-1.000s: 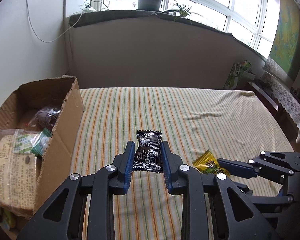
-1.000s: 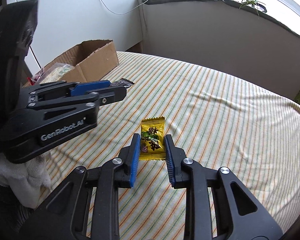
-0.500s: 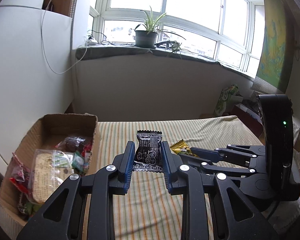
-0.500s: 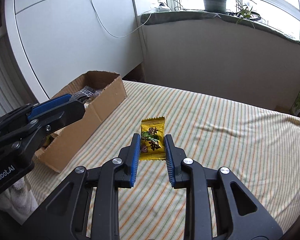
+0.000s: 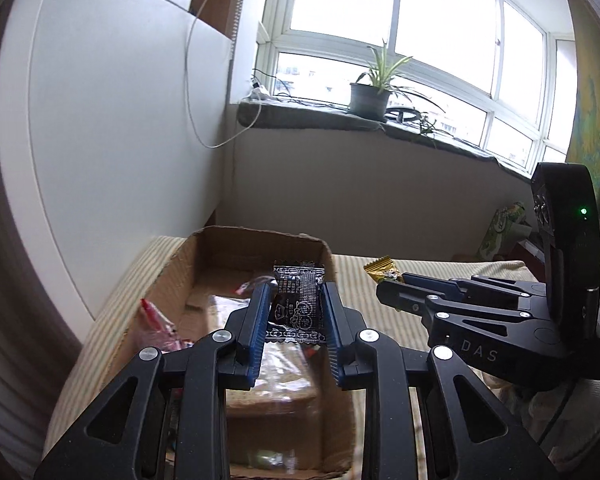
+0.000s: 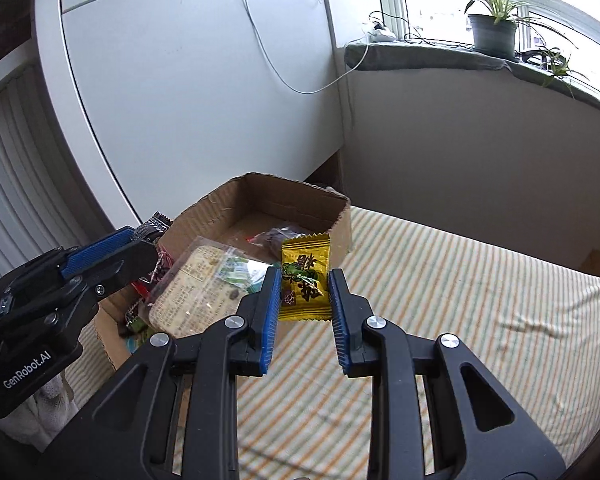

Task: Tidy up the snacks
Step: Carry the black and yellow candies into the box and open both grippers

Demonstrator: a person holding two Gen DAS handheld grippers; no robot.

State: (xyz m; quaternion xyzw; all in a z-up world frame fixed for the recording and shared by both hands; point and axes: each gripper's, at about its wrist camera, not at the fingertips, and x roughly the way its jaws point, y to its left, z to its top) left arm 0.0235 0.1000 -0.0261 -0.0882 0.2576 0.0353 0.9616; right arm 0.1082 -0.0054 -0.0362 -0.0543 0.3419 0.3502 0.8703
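My left gripper (image 5: 296,300) is shut on a black snack packet (image 5: 298,300) and holds it above the open cardboard box (image 5: 228,256). My right gripper (image 6: 304,292) is shut on a yellow snack packet (image 6: 305,280), held in the air just right of the box (image 6: 260,196). The box holds a large clear bag of biscuits (image 6: 198,284) and several small wrapped snacks. In the left wrist view the right gripper (image 5: 396,282) sits to the right with the yellow packet (image 5: 382,270) at its tip. In the right wrist view the left gripper (image 6: 140,240) hangs over the box's left side.
The box stands at the left edge of a striped bed cover (image 6: 460,300), close to a white wall panel (image 6: 200,80). A windowsill with a potted plant (image 6: 494,28) runs behind. A green bag (image 5: 500,228) sits at the far right.
Both grippers have moved left with their packets. The left one went from over the bed cover to above the box; the right one came up next to the box's right wall.
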